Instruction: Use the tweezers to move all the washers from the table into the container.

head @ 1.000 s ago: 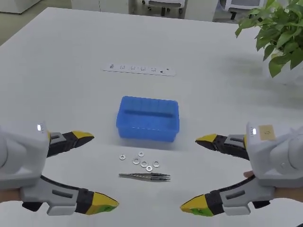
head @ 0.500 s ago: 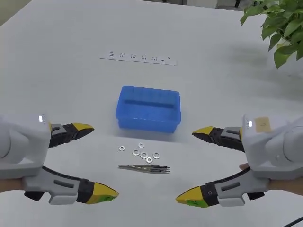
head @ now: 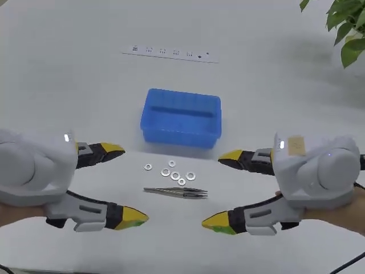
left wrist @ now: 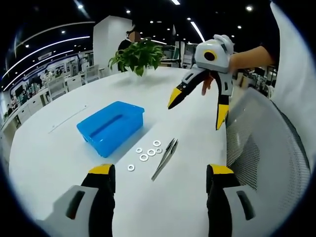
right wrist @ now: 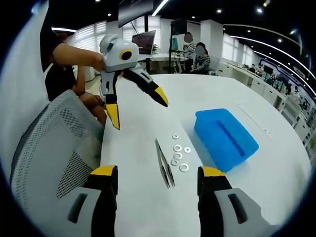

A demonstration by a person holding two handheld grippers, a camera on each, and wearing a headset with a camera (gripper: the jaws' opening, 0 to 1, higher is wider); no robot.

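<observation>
1. Worktop (head: 296, 85): one, white. It carries everything listed below.
2. Container (head: 181, 118): one, blue, rectangular, open-topped. It stands about mid-worktop, with no washer seen inside it.
3. Washers (head: 175, 176): six, small and silver. They lie loose on the worktop between the container and the near edge, close together, with one set a little apart toward the left edge. None touches the container.
4. Tweezers (head: 175, 192): one pair, metal. They lie flat just on the near-edge side of the washers, roughly parallel to that edge, and no gripper holds them.
5. Left gripper (head: 134, 184): one, with yellow-tipped jaws spread wide and nothing between them. It hovers toward the left edge, apart from the tweezers.
6. Right gripper (head: 213, 190): one, with jaws likewise spread wide and bare. It hovers toward the right edge, facing the left gripper across the tweezers.
7. Power strip (head: 170, 53): one, white, lying beyond the container toward the far edge.
8. Plant (head: 348, 28): one, green and leafy, at the far right of the worktop.
9. Head view: shows both grippers at once, and the sockets of the power strip from above.
10. Gripper views: each shows the opposite gripper raised above the worktop in a hand. Each also shows one mesh chair (left wrist: 256, 148) at the near edge and ceiling lights. The right gripper view adds seated people (right wrist: 195, 57) in the background.
</observation>
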